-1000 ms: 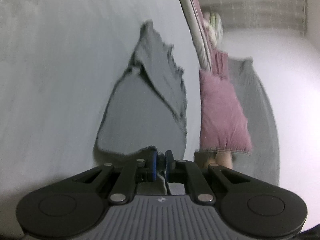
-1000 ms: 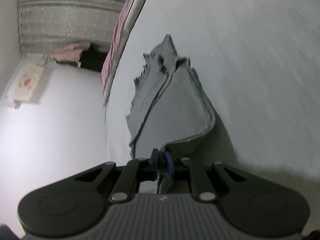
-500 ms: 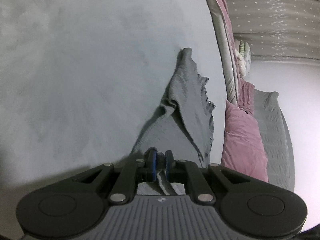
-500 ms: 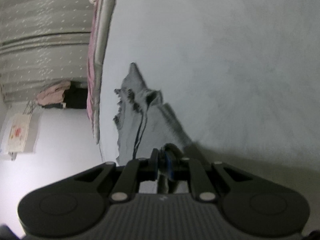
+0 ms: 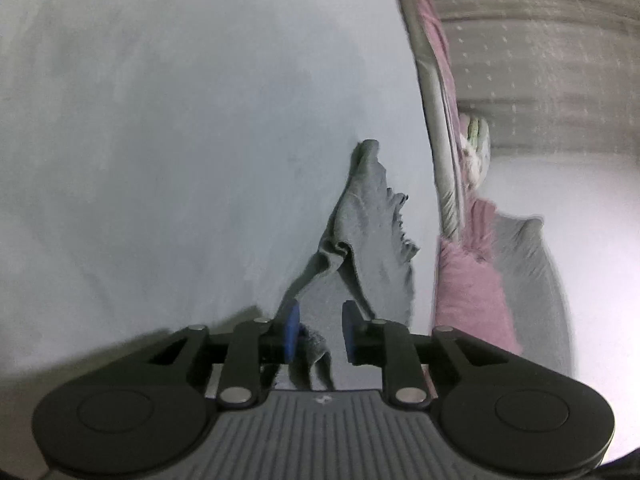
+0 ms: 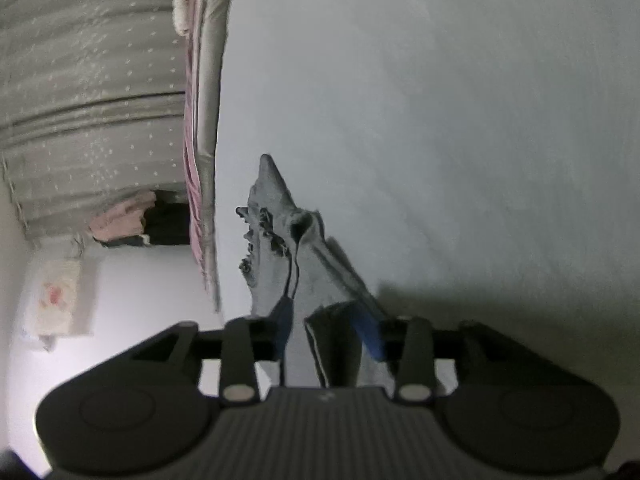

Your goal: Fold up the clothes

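A grey garment (image 5: 372, 248) lies folded on a pale grey bed sheet (image 5: 180, 140), with a ragged edge toward the bed's side. My left gripper (image 5: 320, 334) is open, its blue pads apart, with a corner of the garment loose between them. In the right wrist view the same garment (image 6: 288, 264) stretches away from my right gripper (image 6: 328, 334), which is also open, with a fold of the cloth lying between its pads.
The bed's edge with a pink and grey cover (image 5: 444, 128) runs beside the garment. A pink pillow (image 5: 472, 296) lies past it. A dotted grey curtain (image 6: 80, 100) and a pink item (image 6: 120, 220) stand beyond the bed.
Both grippers have opened and let go of the garment's corners. The garment has come down flatter onto the sheet.
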The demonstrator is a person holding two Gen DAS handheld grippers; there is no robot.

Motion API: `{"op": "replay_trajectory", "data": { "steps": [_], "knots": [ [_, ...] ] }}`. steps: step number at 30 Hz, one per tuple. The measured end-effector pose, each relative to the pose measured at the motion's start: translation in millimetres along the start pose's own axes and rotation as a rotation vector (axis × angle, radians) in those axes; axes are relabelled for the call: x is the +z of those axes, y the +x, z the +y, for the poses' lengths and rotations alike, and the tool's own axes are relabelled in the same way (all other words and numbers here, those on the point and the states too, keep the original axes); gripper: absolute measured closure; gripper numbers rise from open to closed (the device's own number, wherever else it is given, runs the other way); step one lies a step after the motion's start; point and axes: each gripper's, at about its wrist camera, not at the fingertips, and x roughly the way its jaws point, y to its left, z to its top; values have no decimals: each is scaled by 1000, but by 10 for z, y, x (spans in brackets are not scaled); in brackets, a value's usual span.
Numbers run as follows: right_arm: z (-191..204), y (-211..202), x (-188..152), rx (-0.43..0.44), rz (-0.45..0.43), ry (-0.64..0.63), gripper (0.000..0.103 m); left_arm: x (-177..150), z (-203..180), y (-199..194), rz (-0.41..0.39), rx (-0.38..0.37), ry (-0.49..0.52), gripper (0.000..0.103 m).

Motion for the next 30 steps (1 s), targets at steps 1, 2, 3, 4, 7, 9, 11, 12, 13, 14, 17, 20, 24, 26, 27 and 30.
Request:
{"op": "replay_trajectory", "data": {
  "steps": [1,2,3,4,7,9,11,12,13,14,17,20,24,26,27,30],
  "knots": [
    [58,-17,-12,-19,-8,-35,65,-24,-72,-23,-7,27,56,83],
    [152,-30,-52,-46,-15,-88,66,-59,-158,-42,-11,55,124,83],
    [247,-43,-93,-72,-22,-142,66,-108,-253,-55,-10,83,199,83],
    [340,-56,-135,-98,-29,-196,66,-161,-335,-57,-6,103,262,83],
    [595,-36,-335,-166,-26,-368,66,-357,-579,-26,31,152,450,83],
    [703,15,-506,-216,-14,-477,66,-497,-698,29,62,179,549,83],
    [781,82,-676,-261,0,-573,66,-643,-807,95,93,207,642,83],
    [808,122,-761,-281,8,-616,66,-716,-847,141,110,215,680,83],
    [832,160,-844,-301,15,-658,67,-779,-875,177,126,218,706,83],
    [838,187,-908,-317,23,-687,67,-842,-894,212,145,219,728,83],
    [853,268,-1100,-364,46,-776,67,-964,-911,321,192,223,766,83],
    [853,349,-1229,-404,68,-844,67,-1058,-903,451,238,244,794,83],
    [860,417,-1373,-451,84,-937,66,-1112,-898,564,255,270,821,83],
    [885,455,-1419,-462,84,-974,66,-1110,-912,608,251,275,834,83],
    [902,491,-1423,-464,82,-985,66,-1104,-919,626,247,275,839,83],
    [953,600,-1437,-468,75,-1016,66,-1066,-939,674,224,271,836,83]
  ]
}}
